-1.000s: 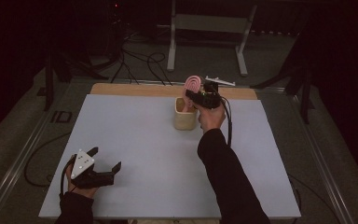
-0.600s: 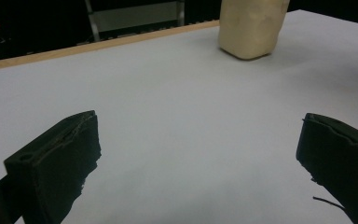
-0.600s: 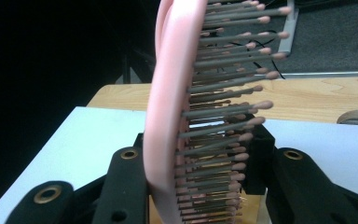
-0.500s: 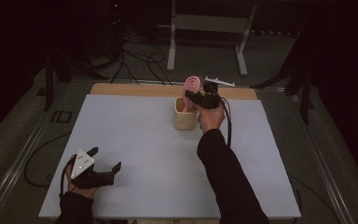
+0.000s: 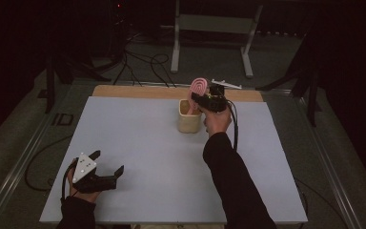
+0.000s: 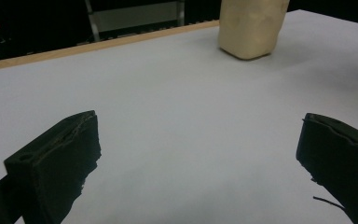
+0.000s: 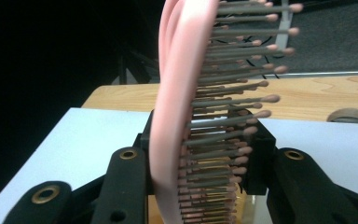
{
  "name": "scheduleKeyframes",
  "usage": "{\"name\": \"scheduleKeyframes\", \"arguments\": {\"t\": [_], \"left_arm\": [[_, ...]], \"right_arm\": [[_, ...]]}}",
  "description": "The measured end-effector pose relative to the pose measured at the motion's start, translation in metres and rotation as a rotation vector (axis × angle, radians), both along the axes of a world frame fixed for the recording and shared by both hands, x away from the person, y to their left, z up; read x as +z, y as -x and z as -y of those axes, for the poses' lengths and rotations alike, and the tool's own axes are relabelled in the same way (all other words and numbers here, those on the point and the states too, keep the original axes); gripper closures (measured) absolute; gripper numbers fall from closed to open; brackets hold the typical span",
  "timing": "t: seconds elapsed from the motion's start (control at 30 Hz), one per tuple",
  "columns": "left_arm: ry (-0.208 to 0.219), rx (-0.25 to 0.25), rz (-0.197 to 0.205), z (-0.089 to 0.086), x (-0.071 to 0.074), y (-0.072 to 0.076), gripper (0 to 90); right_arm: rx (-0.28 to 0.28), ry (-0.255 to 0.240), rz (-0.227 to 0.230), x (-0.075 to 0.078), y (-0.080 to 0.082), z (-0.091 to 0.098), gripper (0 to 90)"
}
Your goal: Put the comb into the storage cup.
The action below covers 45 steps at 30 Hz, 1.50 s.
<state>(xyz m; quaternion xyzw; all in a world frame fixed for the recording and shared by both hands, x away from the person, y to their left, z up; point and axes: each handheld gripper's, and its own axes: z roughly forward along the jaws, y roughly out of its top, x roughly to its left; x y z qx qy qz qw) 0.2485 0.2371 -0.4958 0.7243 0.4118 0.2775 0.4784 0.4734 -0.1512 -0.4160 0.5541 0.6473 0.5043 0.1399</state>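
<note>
A pink hairbrush (image 5: 198, 87) with grey, pink-tipped bristles stands upright, its lower end down in a beige cup (image 5: 189, 119) at the far middle of the white table (image 5: 138, 138). My right gripper (image 5: 204, 101) is shut on the brush just above the cup's rim. In the right gripper view the brush (image 7: 179, 93) rises between the jaws of that gripper (image 7: 205, 137), bristles facing right. My left gripper (image 5: 108, 162) rests open near the front left corner, nothing between its fingers. From the left gripper (image 6: 200, 128), the cup (image 6: 251, 25) stands far ahead on the right.
A wooden strip (image 5: 138, 91) runs along the table's far edge, with a roll of tape (image 7: 352, 115) lying on it. Beyond the table stand a metal frame (image 5: 214, 28) and cables (image 5: 143, 62) on the floor.
</note>
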Motion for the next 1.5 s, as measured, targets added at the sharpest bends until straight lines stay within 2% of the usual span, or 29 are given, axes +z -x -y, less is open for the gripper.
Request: {"name": "scheduleKeyframes", "arguments": {"t": [0.4,0.77,0.97,1.17,1.33,1.5], "left_arm": [[-0.001,-0.001,0.000,0.000,0.000,0.000,0.3],[-0.002,0.000,-0.001,0.000,0.000,0.000,0.2],[-0.002,0.000,-0.001,0.000,0.000,0.000,0.2],[-0.003,-0.001,-0.001,0.001,0.000,0.000,0.3],[-0.004,-0.002,0.000,0.001,0.000,0.000,0.2],[-0.003,-0.002,-0.001,0.001,0.000,0.000,0.2]], "right_arm": [[-0.009,0.046,0.008,0.001,0.000,0.005,59.4],[0.007,0.086,0.013,0.002,0.000,0.007,53.7],[0.008,0.108,0.010,0.002,-0.001,0.009,48.3],[0.014,0.134,0.005,0.002,-0.001,0.011,38.4],[0.031,0.118,0.006,0.003,-0.001,0.014,31.0],[0.042,0.130,0.014,0.004,0.000,0.016,25.1]]}}
